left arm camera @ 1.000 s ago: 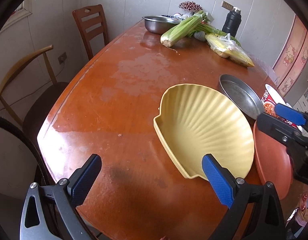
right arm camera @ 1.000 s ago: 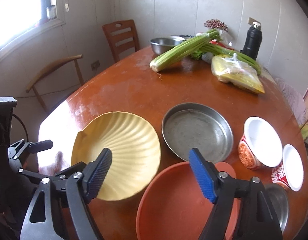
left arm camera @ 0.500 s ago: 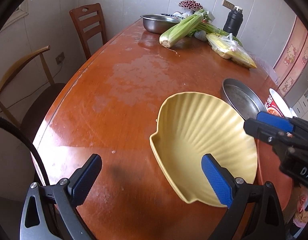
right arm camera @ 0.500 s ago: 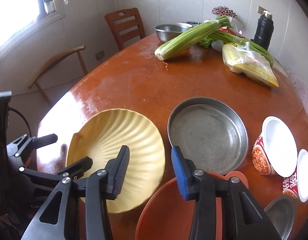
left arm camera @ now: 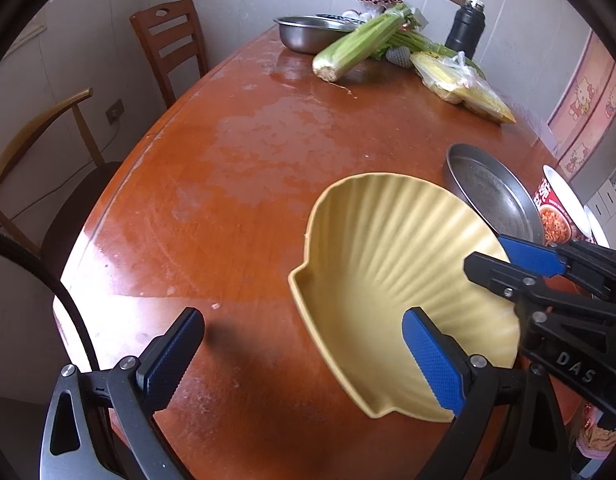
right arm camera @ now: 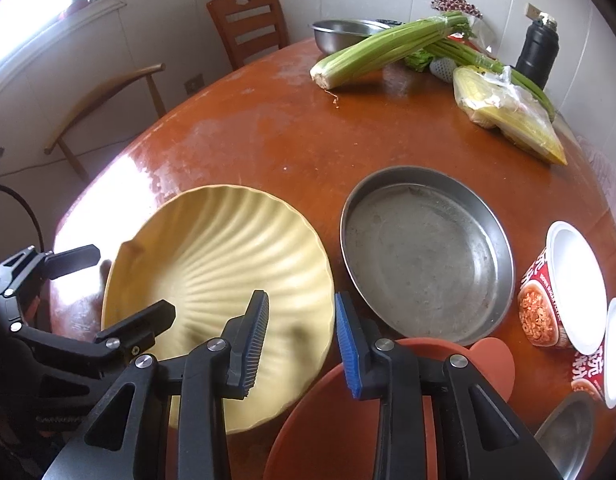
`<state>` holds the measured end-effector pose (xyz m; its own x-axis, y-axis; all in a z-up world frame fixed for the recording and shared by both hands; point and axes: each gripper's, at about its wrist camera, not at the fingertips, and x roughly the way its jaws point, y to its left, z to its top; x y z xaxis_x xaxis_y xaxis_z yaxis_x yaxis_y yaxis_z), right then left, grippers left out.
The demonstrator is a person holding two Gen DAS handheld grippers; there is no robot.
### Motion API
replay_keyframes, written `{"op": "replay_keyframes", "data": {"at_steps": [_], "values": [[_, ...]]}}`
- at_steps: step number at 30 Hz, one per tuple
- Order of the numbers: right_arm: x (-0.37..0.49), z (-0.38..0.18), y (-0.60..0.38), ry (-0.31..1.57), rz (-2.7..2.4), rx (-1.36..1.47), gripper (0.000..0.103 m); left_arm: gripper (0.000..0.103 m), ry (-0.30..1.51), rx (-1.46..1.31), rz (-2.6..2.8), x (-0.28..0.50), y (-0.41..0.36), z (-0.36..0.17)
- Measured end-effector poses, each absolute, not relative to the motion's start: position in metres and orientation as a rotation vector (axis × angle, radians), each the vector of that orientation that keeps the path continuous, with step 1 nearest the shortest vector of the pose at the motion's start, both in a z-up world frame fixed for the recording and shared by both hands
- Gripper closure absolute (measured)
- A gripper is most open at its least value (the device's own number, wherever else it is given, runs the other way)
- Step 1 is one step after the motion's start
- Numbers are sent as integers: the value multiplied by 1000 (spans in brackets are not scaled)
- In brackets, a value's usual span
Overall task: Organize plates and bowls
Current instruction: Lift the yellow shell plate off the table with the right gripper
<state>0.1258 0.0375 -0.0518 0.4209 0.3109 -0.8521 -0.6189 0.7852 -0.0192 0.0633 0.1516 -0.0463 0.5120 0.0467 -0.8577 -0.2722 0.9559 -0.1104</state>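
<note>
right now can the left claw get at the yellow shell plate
Probably yes: the left claw is open with one finger already over the yellow shell plate, though the right claw crowds its far edge.

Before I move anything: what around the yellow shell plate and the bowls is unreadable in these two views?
- Right gripper grip: right wrist view doesn't show whether the pads pinch the yellow shell plate rim.
- Orange bowl: cut by the bottom edge, behind the fingers.
- Small steel bowl: clipped at the fisheye border.
- Orange bowl, left wrist view: hidden behind the right gripper.

Both grippers: black angular plastic frames, silver screw heads at pivots. Left gripper (left arm camera: 303,354) and right gripper (right arm camera: 301,334) carried blue knurled pads. White "DAS" lettering on right frame.
</note>
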Motion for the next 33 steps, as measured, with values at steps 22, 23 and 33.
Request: {"op": "replay_keyframes", "data": {"at_steps": [22,23,33], "values": [[127,-38,44,989,670,-259,70,44,1001,-217,171,93,162,-16],[128,-35,45,989,676,-245,69,44,999,-215,176,95,164,-14],[136,-23,48,986,675,-188,69,44,980,-187,147,128,178,1]]}}
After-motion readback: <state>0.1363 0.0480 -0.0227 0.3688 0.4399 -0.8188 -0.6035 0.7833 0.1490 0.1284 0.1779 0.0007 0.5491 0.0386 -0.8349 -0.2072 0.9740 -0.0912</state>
